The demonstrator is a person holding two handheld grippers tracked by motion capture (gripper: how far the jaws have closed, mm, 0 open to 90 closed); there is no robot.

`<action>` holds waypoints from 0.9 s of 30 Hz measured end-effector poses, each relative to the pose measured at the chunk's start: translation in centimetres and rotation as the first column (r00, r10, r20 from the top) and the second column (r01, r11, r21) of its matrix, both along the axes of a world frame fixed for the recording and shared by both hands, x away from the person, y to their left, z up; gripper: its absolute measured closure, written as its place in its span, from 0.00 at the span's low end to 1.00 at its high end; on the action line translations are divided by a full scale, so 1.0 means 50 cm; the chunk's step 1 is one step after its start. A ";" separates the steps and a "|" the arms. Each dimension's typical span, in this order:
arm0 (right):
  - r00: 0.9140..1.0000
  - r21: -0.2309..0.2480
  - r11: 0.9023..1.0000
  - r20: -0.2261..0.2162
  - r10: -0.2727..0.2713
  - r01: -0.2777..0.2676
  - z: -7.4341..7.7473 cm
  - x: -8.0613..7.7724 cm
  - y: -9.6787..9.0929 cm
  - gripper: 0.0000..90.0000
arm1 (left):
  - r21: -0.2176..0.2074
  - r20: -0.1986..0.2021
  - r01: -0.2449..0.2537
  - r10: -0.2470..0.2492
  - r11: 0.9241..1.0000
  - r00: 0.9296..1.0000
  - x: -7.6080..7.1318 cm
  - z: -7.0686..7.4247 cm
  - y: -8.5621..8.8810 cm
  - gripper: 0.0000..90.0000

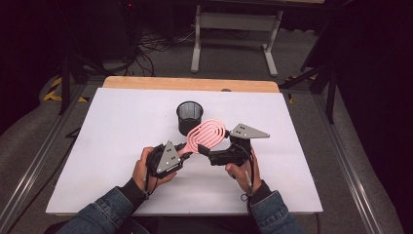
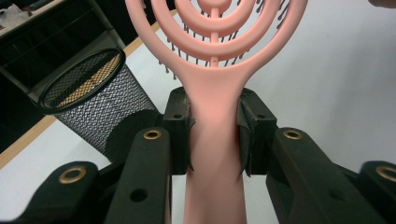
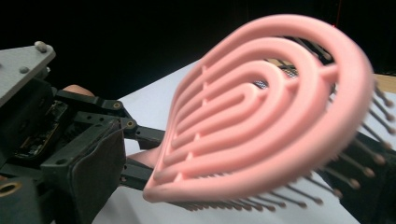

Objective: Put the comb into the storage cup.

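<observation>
Left gripper (image 1: 181,152) pinches the brush (image 1: 207,134) handle, centre frame.
Right gripper (image 1: 204,150) jaws flank the brush head, grip unclear; brush held above the table (image 1: 122,146), just below the cup (image 1: 189,117).

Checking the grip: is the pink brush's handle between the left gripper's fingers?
Yes, both fingers press the pink brush handle from either side.

Left gripper (image 1: 184,152) fingers (image 2: 180,135) clamped; right gripper (image 1: 204,151) fingers spread, hands level.
</observation>
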State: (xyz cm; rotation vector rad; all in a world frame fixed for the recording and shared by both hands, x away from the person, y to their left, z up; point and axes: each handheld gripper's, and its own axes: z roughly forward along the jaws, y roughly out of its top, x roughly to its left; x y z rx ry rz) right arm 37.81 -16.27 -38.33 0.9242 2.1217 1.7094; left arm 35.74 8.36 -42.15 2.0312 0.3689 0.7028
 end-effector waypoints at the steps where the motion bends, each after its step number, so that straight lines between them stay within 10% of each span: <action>1: 1.000 0.006 1.000 0.001 0.014 -0.014 0.000 0.001 -0.001 0.07 | -0.002 0.003 -0.001 0.001 1.000 1.000 0.000 0.000 0.000 0.78; 10: 1.000 0.049 0.999 0.012 0.004 -0.005 0.002 0.002 -0.016 0.41 | -0.002 0.014 0.005 -0.005 1.000 1.000 -0.001 -0.001 -0.002 0.78; 27: 0.991 0.139 0.982 0.050 0.121 -0.127 0.008 -0.024 0.000 0.69 | 0.017 0.019 0.015 -0.015 1.000 1.000 0.001 -0.009 -0.010 0.79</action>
